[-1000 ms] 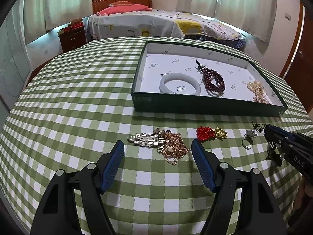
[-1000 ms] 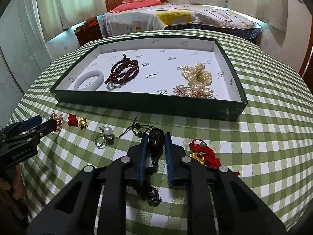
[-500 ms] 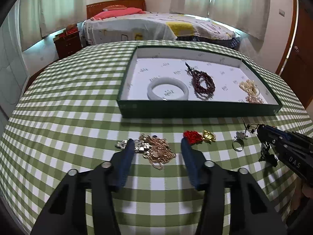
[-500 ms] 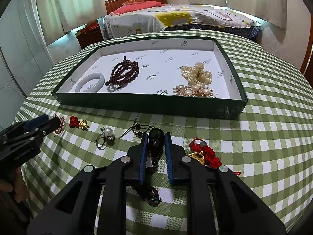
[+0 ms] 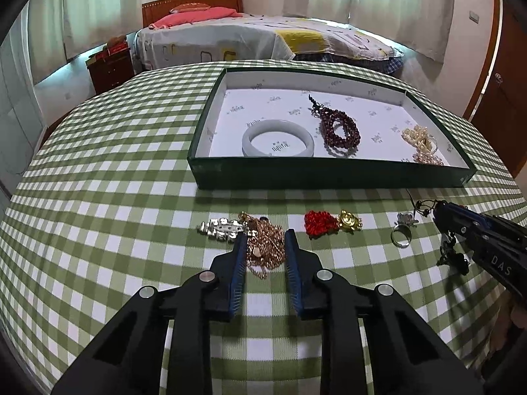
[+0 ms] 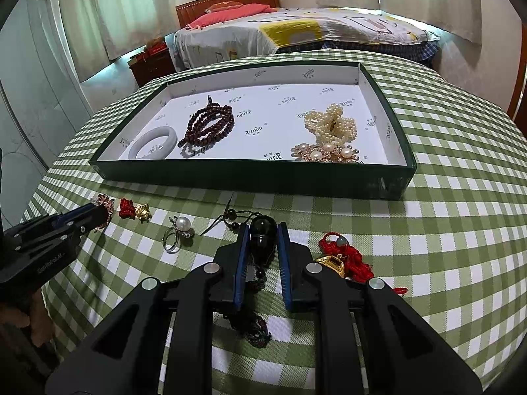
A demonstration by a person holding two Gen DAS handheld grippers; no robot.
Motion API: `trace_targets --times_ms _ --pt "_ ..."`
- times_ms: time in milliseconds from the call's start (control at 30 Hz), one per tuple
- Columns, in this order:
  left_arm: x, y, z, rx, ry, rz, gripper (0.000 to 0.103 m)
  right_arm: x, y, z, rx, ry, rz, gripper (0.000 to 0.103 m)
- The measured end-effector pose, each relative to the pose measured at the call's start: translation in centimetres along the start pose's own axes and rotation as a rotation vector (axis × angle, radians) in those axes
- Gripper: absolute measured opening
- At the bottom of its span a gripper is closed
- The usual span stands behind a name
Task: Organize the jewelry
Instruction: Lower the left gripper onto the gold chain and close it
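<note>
The gold chain (image 5: pixel 265 247) is lying heaped on the checked desk (image 5: pixel 108 197), just in front of the green tray (image 5: pixel 329 177), and the left gripper (image 5: pixel 263 247) has been narrowing on it: a second ago its jaws were standing wide to either side, and now they are closing around the heap, though I cannot tell whether they are gripping it yet. A silver bracelet (image 5: pixel 219 227) is touching the chain on its left and may get dragged along. The right gripper (image 6: pixel 262 240) is still holding the dark bead pendant (image 6: pixel 262 235), its cord trailing on the desk. Both pieces are probably going to the tray next, where a white bangle (image 5: pixel 277 138), dark red beads (image 5: pixel 339 130) and pearls (image 5: pixel 418 138) are already lying.
</note>
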State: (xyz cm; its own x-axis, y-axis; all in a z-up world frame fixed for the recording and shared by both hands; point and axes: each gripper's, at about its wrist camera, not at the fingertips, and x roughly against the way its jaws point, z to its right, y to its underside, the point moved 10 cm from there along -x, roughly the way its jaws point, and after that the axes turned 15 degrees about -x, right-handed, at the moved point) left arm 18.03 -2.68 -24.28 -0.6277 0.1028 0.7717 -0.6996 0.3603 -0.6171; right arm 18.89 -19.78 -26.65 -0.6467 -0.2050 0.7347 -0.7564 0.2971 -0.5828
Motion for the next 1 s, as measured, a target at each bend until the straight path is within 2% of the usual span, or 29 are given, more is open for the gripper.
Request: trace_targets --times_ms 267,333,467,600,1000 --pt "-0.1 0.0 0.1 -0.009 -0.001 0.003 0.024 0.0 0.0 0.0 0.000 -0.001 0.002 0.017" --pt "-0.1 0.0 0.2 -0.014 0.000 0.008 0.018 0.0 -0.1 0.0 0.000 -0.001 0.003 0.017" --pt "0.0 -0.1 0.4 -0.019 0.014 0.018 0.016 0.0 -0.1 0.0 0.002 0.001 0.003 0.017" --pt "0.3 -0.3 0.5 -0.024 0.026 0.043 0.010 0.0 -0.2 0.0 0.003 0.001 0.005 0.017" --pt "1.5 -1.5 -0.3 -0.011 0.018 0.094 0.008 0.0 -0.2 0.0 0.010 0.003 0.010 0.017"
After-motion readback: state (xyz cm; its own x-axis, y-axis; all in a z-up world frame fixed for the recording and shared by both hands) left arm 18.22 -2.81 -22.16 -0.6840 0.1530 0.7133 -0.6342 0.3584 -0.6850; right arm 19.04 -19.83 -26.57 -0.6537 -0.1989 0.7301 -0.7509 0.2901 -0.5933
